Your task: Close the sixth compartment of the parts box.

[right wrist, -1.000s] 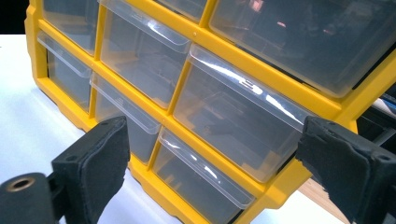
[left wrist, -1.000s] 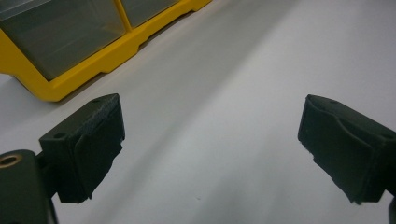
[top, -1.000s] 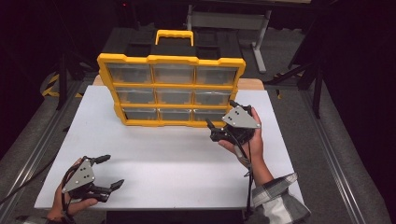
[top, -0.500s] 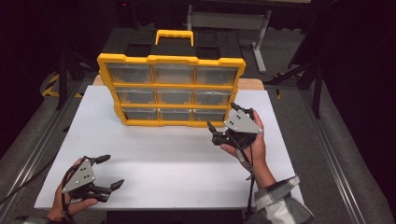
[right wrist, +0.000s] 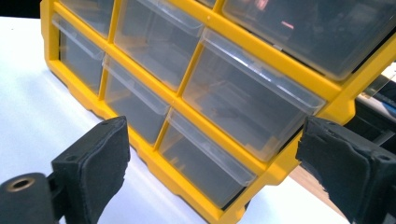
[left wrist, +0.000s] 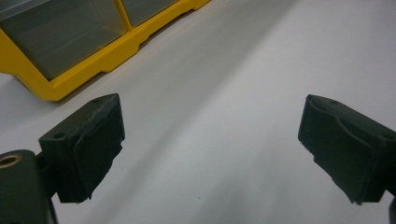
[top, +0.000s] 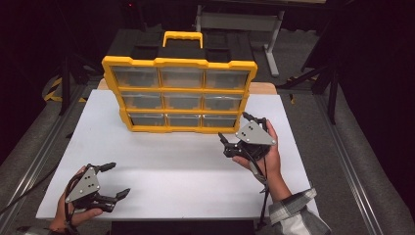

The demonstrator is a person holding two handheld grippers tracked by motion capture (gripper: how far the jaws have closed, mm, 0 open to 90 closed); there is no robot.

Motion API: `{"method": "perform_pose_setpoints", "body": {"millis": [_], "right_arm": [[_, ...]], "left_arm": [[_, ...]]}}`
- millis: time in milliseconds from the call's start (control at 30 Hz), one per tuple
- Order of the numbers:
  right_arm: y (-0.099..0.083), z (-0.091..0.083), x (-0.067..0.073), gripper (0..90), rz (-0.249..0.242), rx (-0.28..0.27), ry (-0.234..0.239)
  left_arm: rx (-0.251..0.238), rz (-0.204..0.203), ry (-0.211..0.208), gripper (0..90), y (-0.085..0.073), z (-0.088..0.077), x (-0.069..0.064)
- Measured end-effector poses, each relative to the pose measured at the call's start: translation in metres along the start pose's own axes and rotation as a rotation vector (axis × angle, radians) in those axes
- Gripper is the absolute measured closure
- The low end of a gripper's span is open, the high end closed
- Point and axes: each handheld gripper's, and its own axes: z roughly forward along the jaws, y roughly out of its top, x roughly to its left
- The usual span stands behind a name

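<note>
Facing right gripper [top: 236, 128] open jaws, yellow drawer cabinet [top: 179, 95], just ahead

Left gripper [top: 111, 181] sits low at the near left, jaws spread wide apart, nothing between them, held in the left hand [top: 73, 208]. Right gripper [top: 236, 131] is further forward on the right side, jaws also wide apart and empty, right hand [top: 264, 152] wrapped under it, plaid sleeve [top: 296, 215] trailing back.

Right hand-held gripper [top: 236, 128] drawn back from drawer cabinet [top: 178, 95], lower on table now
</note>
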Motion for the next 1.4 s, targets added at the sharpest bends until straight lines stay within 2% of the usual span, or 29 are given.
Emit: {"method": "perform_pose_setpoints", "body": {"millis": [1400], "right_arm": [[-0.031, -0.022, 0.007, 10.0, -0.051, 0.064, 0.001]], "left_arm": [[0.009, 0.002, -0.004, 8.1, 0.000, 0.001, -0.001]]}}
